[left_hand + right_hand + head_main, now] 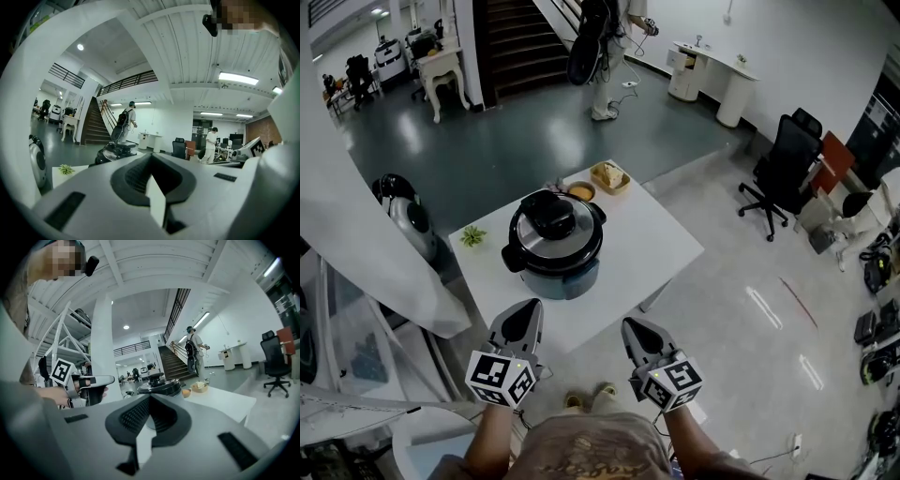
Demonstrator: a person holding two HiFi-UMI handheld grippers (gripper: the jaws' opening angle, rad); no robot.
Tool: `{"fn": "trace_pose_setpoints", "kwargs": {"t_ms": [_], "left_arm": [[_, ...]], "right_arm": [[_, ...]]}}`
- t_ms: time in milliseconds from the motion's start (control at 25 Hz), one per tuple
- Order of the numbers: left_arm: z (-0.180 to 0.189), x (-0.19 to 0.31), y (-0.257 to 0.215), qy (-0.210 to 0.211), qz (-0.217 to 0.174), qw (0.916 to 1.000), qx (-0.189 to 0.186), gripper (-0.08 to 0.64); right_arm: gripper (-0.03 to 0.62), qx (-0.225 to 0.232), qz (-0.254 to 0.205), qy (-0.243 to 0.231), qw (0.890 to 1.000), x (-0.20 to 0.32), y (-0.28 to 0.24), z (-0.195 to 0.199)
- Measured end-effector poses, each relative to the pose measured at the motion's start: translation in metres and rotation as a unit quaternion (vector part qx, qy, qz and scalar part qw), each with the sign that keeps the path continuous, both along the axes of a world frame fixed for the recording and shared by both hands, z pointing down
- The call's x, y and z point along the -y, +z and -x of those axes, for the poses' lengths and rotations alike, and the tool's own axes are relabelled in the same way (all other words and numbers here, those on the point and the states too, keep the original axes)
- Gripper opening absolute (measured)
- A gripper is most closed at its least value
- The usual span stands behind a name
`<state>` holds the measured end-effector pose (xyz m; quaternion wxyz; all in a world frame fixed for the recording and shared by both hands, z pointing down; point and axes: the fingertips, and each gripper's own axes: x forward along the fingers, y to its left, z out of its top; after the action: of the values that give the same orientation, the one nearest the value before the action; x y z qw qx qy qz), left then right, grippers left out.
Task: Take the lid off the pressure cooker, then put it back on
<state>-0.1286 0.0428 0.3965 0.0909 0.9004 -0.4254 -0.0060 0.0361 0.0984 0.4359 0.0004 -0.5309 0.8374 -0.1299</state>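
Left tongs and right tongs both closed, empty; pressure cooker, lid on, straight ahead on tabletop, left nearer.

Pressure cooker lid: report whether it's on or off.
On. The lid sits flat atop the pressure cooker, covering its whole top.

Grey glossy floor, staircase at back, black office chair right (white walls, ceiling strip lights).
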Motion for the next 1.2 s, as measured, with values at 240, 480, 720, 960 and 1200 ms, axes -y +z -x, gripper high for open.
{"fn": "trace_pose_setpoints", "kwargs": {"t_ms": [240, 480, 720, 960, 1200], "left_arm": [[-0.007, 0.028, 0.001, -0.019, 0.000, 0.9998, 0.000, 0.003], [-0.016, 0.064, -0.004, -0.049, -0.001, 0.9988, 0.004, 0.003], [-0.030, 0.096, -0.004, -0.088, -0.005, 0.9961, 0.006, 0.003], [-0.036, 0.116, -0.006, -0.111, -0.010, 0.9937, 0.015, 0.003], [-0.032, 0.127, -0.010, -0.118, -0.008, 0.9929, 0.015, 0.003]], "right_arm": [[-0.005, 0.016, -0.011, -0.026, 0.999, 0.044, -0.007, -0.007], [-0.004, 0.014, -0.017, -0.068, 0.997, 0.094, -0.016, -0.013], [-0.004, 0.011, -0.015, -0.105, 0.994, 0.140, -0.017, -0.028], [-0.003, 0.002, -0.019, -0.148, 0.989, 0.172, -0.016, -0.024], [-0.004, 0.008, -0.030, -0.183, 0.983, 0.186, -0.026, -0.010]]}}
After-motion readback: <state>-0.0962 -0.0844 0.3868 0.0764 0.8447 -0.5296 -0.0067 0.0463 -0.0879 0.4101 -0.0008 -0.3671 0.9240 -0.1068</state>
